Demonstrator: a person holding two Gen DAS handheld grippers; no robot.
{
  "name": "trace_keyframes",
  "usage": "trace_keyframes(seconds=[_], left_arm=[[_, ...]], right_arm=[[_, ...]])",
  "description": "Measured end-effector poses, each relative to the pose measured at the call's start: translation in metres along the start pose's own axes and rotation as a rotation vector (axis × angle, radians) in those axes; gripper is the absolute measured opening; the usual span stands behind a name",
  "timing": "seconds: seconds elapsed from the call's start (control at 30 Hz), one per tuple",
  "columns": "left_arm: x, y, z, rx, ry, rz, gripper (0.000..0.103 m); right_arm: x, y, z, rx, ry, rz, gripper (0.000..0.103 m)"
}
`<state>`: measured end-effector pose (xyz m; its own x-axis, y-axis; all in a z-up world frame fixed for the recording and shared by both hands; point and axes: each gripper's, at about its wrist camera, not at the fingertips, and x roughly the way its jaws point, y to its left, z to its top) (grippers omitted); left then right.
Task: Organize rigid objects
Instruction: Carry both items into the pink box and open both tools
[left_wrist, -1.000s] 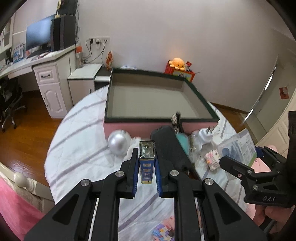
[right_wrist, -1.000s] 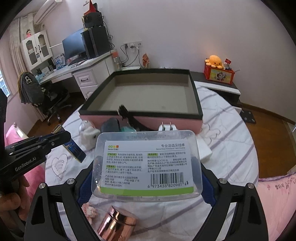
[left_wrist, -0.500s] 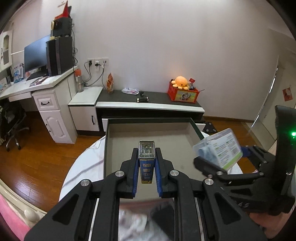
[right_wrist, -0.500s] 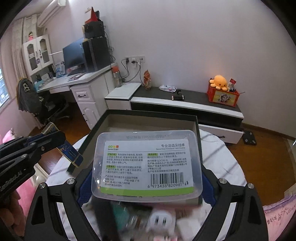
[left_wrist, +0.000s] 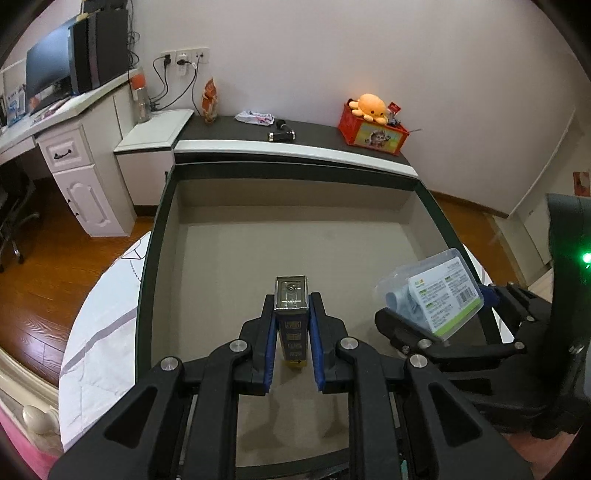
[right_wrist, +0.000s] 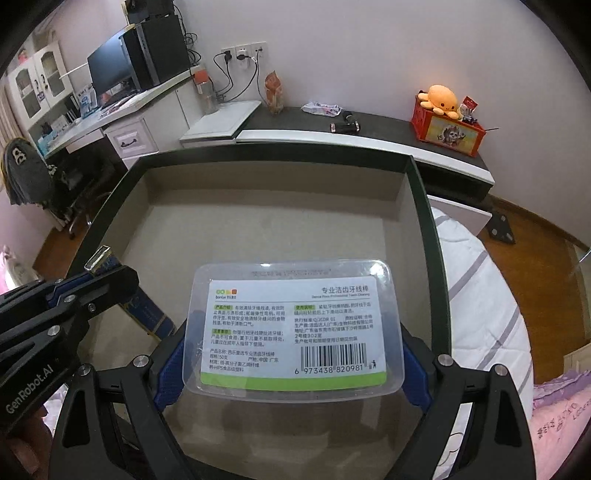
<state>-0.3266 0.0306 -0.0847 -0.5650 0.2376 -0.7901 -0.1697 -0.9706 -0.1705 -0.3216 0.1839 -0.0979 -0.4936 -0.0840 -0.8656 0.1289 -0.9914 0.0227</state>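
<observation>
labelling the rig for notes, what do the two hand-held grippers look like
Both are matte black, angular frames with silver bolt heads and blue pads inside the fingers. The left hand-held gripper reads "GenRobot.AI" in white on its side. The right hand-held gripper has a black body with a green light.

Clear plastic box (right_wrist: 293, 325) label: barcode number 6 973438 820981, heading 专业洁齿牙线棒. Left of box, left hand-held gripper (right_wrist: 110, 273) body: "GenRobot.AI" in white.
</observation>
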Motion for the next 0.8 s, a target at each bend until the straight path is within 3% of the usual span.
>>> trace_keyframes(seconds=[0.13,0.2,0.27,0.33,0.37,0.53,0.8], left_arm=[[0.005,0.000,-0.001,0.014,0.027,0.009,0.018],[0.006,0.000,-0.003,0.004,0.030,0.010,0.025],[0.004,0.002,-0.004,-0.009,0.021,0.009,0.052],[-0.005,0.003,-0.006,-0.017,-0.011,0.018,0.073],[-0.011,0.003,-0.006,-0.013,-0.032,0.028,0.079],[-0.032,0.005,-0.007,-0.012,-0.068,0.026,0.083],[-0.092,0.011,-0.030,-0.049,-0.193,0.024,0.095]], right_arm=[[0.006,0.002,0.002,-0.003,0.056,0.024,0.094],[0.007,0.002,0.002,-0.007,0.064,0.007,0.094],[0.004,0.001,0.002,-0.002,0.070,0.012,0.096],[-0.002,0.000,0.002,0.009,0.060,0.025,0.101],[-0.005,0.001,0.002,0.012,0.053,0.028,0.103],[-0.018,0.004,0.000,0.035,0.016,0.036,0.103],[-0.067,0.009,-0.022,0.092,-0.119,0.052,0.103]])
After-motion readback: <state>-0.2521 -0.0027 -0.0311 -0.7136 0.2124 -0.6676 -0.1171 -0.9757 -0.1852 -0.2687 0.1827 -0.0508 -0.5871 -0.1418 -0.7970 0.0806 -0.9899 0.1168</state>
